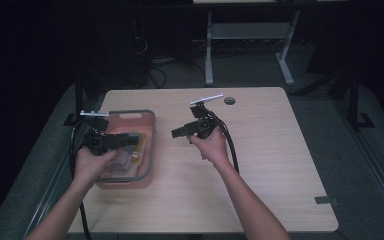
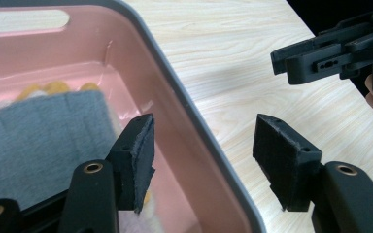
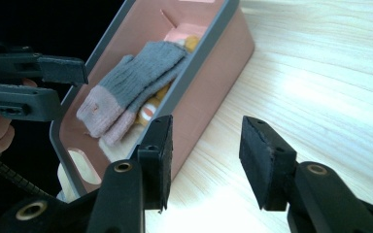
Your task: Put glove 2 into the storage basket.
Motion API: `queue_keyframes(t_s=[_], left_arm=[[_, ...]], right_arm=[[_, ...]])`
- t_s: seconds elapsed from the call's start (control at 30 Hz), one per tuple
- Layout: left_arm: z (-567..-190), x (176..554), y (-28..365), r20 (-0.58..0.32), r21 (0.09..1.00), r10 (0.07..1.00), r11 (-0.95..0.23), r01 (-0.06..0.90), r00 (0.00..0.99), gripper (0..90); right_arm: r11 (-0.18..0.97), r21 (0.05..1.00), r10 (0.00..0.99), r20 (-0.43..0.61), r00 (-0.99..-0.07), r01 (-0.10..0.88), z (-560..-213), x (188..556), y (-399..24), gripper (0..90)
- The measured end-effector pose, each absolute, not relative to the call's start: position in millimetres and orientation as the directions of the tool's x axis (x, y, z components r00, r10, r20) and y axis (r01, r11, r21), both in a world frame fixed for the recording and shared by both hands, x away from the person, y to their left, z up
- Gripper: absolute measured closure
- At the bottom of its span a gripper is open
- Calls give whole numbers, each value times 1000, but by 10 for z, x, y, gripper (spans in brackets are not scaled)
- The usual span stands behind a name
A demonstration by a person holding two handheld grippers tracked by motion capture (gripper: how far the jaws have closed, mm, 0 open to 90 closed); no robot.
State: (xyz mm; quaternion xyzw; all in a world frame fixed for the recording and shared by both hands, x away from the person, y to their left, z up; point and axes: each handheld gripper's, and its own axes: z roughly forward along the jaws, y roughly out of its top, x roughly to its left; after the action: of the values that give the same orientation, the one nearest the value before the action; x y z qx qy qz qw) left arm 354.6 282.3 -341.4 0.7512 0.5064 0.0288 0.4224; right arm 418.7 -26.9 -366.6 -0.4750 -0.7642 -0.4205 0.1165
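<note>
Your left gripper (image 1: 126,141) sits at the left of the high view, over the pink basket (image 1: 149,150), with its jaws spread and nothing between them. In the left gripper view the two black jaws rise from the bottom edge, faced with rough, dark foam pads (image 2: 143,158) frayed at the edges; one hangs inside the basket (image 2: 184,111), the other over the bare table (image 2: 233,58).

The basket is smooth, glossy pink plastic with a rounded grey rim and a slot handle at each end. Inside it lie the socks (image 3: 136,87): soft ribbed knit, grey with pale pink cuffs, stacked over something yellow-orange. In the left gripper view the grey knit (image 2: 43,141) fills the lower left, blurred.

Your right gripper (image 1: 180,132) is near the middle of the high view, over the pale wood-grain table (image 1: 260,150), just right of the basket. Its jaws are spread too, empty, and its pads (image 3: 260,155) show the same coarse black facing.
</note>
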Motion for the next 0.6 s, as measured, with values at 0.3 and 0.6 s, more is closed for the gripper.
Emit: queue_keyframes(t_s=[0.3,0.6], left_arm=[[-3414,3564,2683,-385,669,770,-147,729,509,382],[-3404,3583,2572,-390,675,753,-158,721,530,358]], right_arm=[[181,532,641,574,-509,827,-3668,4171,-435,533],[167,530,654,571,-496,831,-3688,4164,-562,515]])
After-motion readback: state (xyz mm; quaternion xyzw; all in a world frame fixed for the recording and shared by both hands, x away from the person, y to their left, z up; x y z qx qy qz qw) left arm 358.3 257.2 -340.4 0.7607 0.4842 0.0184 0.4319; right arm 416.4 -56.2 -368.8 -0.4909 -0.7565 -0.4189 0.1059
